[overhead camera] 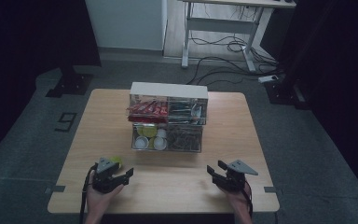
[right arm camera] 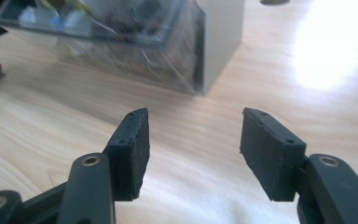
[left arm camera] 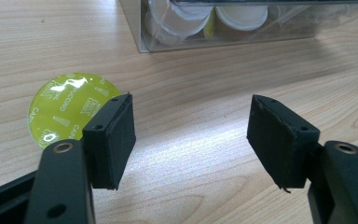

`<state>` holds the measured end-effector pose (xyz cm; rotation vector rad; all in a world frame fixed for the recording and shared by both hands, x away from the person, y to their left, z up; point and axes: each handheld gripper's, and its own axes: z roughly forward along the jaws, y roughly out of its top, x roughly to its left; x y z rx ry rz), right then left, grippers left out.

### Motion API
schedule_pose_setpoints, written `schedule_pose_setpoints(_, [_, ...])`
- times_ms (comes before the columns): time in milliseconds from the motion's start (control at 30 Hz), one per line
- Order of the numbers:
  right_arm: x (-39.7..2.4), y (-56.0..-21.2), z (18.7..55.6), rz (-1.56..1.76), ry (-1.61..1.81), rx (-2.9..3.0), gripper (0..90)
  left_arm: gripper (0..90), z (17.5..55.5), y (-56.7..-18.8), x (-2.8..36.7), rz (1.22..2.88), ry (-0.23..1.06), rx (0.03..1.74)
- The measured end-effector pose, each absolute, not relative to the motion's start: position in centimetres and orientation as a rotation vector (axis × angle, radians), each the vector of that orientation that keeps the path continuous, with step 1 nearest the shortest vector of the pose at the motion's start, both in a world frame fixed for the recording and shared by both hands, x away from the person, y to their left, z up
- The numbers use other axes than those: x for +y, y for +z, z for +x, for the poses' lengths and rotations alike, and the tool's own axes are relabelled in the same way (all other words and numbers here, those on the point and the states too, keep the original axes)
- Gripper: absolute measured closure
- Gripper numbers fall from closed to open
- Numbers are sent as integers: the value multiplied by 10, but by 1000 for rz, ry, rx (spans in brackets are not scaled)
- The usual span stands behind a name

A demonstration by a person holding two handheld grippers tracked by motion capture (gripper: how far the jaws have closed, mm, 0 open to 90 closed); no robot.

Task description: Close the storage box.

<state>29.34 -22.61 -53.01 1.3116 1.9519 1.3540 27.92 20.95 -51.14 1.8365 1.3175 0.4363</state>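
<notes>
Beside my left gripper (left arm camera: 191, 135) on the wooden worktop (overhead camera: 242, 135), a round lime-green foil-topped coffee capsule (left arm camera: 67, 109) is lying flat.
Both my grippers' jaws are hanging apart, empty; the right gripper (right arm camera: 193, 151) is waiting near the clear plastic organiser box (overhead camera: 168, 122). I'm judging the capsule light, with slick, dentable foil, so I'd be pinching its stiff rim sides.

Black two-jaw tongs (overhead camera: 126, 174), grey three-cornered top plates, round screw holes, trailing black cables.
</notes>
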Motion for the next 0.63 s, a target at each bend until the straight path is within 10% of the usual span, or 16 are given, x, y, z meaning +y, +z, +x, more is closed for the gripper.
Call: schedule_pose_setpoints(633, [-249,-549,294,1385,1258,1993,417,324,280,-513,209,1845,431,1318])
